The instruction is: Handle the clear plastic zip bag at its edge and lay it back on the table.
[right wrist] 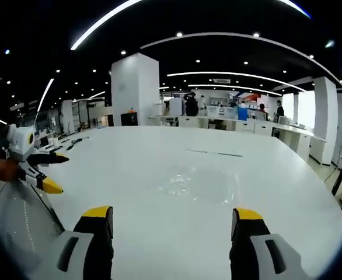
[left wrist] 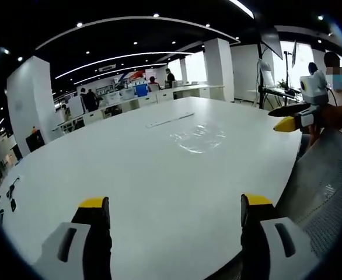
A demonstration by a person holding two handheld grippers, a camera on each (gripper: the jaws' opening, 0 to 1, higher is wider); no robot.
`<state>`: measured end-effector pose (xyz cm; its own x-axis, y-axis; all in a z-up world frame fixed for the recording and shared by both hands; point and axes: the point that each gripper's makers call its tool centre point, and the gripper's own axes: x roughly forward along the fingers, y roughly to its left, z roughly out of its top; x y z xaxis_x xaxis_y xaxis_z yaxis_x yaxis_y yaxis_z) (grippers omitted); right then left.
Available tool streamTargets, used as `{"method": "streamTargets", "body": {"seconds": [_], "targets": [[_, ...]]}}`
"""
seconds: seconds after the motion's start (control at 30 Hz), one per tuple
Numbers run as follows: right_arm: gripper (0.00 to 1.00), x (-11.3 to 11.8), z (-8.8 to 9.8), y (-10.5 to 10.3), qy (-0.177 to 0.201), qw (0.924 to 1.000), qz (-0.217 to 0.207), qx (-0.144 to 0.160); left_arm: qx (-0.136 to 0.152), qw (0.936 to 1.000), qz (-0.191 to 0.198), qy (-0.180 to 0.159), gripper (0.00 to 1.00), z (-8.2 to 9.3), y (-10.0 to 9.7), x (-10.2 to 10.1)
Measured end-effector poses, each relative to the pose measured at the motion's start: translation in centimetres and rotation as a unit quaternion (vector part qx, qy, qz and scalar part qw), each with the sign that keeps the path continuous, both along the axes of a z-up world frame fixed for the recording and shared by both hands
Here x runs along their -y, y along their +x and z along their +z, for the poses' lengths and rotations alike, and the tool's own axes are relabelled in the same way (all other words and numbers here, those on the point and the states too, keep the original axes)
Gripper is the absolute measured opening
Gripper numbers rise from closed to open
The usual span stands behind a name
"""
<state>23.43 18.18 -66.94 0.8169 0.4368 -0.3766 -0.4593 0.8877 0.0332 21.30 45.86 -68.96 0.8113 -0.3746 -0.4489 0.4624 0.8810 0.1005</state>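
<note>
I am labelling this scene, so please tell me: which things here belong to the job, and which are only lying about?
Belonging to the job:
- clear plastic zip bag, flat on the white table
- left hand-held gripper, open
- right hand-held gripper, open

Only lying about:
- long thin strip beyond the bag
- small dark items at the table's far edge
- mesh chair back

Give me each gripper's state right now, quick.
Left gripper: open, holding nothing, above the white table.
Right gripper: open, holding nothing; the clear plastic zip bag lies flat on the table ahead.
</note>
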Motion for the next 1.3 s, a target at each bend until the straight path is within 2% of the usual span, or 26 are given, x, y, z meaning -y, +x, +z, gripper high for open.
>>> {"method": "streamTargets", "body": {"seconds": [0.17,0.23,0.37,0.53,0.63,0.77,0.83,1.0,1.3], "targets": [[0.79,-0.7,0.4,0.9,-0.008,0.9998,0.018,0.004,-0.010,0.9998,-0.020,0.004,0.87,0.3,-0.2,0.5],[0.79,-1.0,0.6,1.4,-0.013,0.9997,0.021,0.005,-0.033,0.9991,-0.022,0.017,0.84,-0.1,-0.5,0.4],[0.79,-2.3,1.1,2.7,-0.016,0.9990,0.041,0.011,-0.027,0.9993,-0.026,0.008,0.84,0.9,0.1,0.8],[0.79,-4.0,0.9,4.1,-0.031,0.9971,0.068,0.012,-0.018,0.9995,-0.024,0.012,0.83,1.8,0.8,0.6],[0.79,-4.9,0.5,4.6,-0.045,0.9958,0.080,0.004,-0.013,0.9998,-0.012,-0.010,0.85,2.5,1.0,0.5],[0.78,-6.2,0.0,5.5,-0.058,0.9941,0.091,0.000,-0.010,0.9999,0.001,-0.010,0.86,2.2,1.4,-0.5],[0.78,-6.7,-0.2,5.9,-0.063,0.9933,0.097,-0.003,-0.014,0.9998,0.006,-0.014,0.90,2.1,1.3,-0.6],[0.78,-8.0,-0.5,6.8,-0.066,0.9922,0.106,-0.014,-0.015,0.9996,0.009,-0.020,0.99,2.4,1.6,0.1],[0.71,-9.1,-2.6,9.1,-0.095,0.9873,0.126,-0.021,-0.008,0.9999,-0.008,-0.007,0.99,3.5,0.9,1.3]]}}
